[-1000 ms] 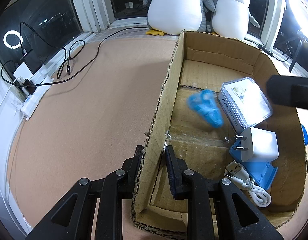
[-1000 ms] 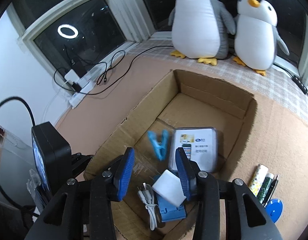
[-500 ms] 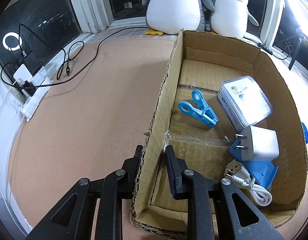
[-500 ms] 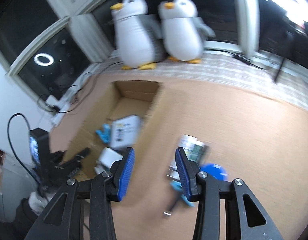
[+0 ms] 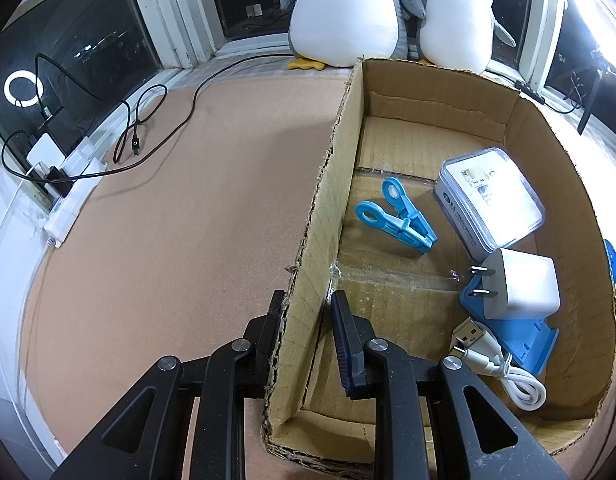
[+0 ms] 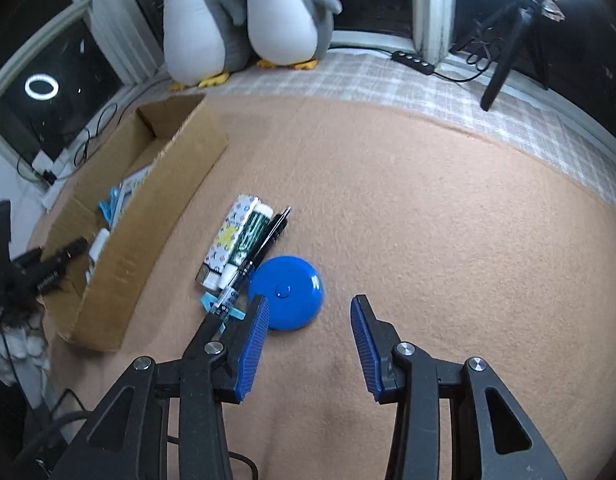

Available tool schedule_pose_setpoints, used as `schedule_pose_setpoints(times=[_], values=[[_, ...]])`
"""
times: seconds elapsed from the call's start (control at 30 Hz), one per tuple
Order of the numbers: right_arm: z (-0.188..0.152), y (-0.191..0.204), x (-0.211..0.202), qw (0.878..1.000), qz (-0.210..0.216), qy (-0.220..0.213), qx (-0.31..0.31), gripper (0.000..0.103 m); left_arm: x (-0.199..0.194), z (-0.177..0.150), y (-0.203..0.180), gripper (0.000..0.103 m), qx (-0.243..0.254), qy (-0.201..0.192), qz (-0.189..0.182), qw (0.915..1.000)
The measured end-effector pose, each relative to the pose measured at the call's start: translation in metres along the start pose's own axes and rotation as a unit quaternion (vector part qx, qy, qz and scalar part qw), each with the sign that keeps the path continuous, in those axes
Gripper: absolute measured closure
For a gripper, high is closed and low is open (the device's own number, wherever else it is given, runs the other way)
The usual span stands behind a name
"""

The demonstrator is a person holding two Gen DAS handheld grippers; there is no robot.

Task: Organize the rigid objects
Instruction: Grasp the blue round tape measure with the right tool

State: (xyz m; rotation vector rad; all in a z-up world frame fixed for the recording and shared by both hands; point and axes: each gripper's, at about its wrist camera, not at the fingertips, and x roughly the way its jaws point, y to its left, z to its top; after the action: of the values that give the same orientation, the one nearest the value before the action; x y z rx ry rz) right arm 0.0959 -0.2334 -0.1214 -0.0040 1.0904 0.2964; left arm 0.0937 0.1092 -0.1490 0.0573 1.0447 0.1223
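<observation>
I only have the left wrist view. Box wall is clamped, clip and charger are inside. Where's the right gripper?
Observer: The right gripper is outside the box, over the mat, jaws open and empty.
Operator: What's nearest it?
Observer: A blue round disc, just ahead of its left finger.
Operator: Anything else still out?
Observer: A patterned stick, a green tube and a black pen lie side by side between disc and box.

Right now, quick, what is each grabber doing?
Left gripper: shut on the cardboard box wall.
Right gripper: open, holding nothing, just above the blue round case.
</observation>
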Motion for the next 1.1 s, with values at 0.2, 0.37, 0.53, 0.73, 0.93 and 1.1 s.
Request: schedule_pose_setpoints(times=[0.2, 0.37, 0.53, 0.73, 0.93, 1.1], values=[[0.002, 0.017, 0.014, 0.999, -0.019, 0.012, -0.033, 0.064, 0.0, 0.0, 0.0, 0.079, 0.0, 0.001, 0.0, 1.0], [0.003, 0.024, 0.025, 0.998, -0.036, 0.021, -0.055, 0.064, -0.001, -0.001, 0.001, 0.079, -0.004, 0.0, -0.002, 1.0], [0.005, 0.033, 0.028, 0.996, -0.045, 0.021, -0.073, 0.062, -0.001, -0.001, 0.001, 0.079, -0.005, 0.001, -0.003, 1.0], [0.005, 0.042, 0.032, 0.994, -0.06, 0.021, -0.089, 0.059, 0.0, -0.001, 0.002, 0.079, -0.006, 0.001, -0.004, 1.0], [0.008, 0.035, 0.033, 0.992, -0.081, 0.018, -0.096, 0.055, 0.0, -0.001, 0.003, 0.079, -0.008, 0.001, -0.006, 0.9999], [0.012, 0.019, 0.03, 0.994, -0.078, 0.016, -0.069, 0.054, 0.0, -0.001, 0.002, 0.079, -0.01, 0.0, -0.004, 0.9999]])
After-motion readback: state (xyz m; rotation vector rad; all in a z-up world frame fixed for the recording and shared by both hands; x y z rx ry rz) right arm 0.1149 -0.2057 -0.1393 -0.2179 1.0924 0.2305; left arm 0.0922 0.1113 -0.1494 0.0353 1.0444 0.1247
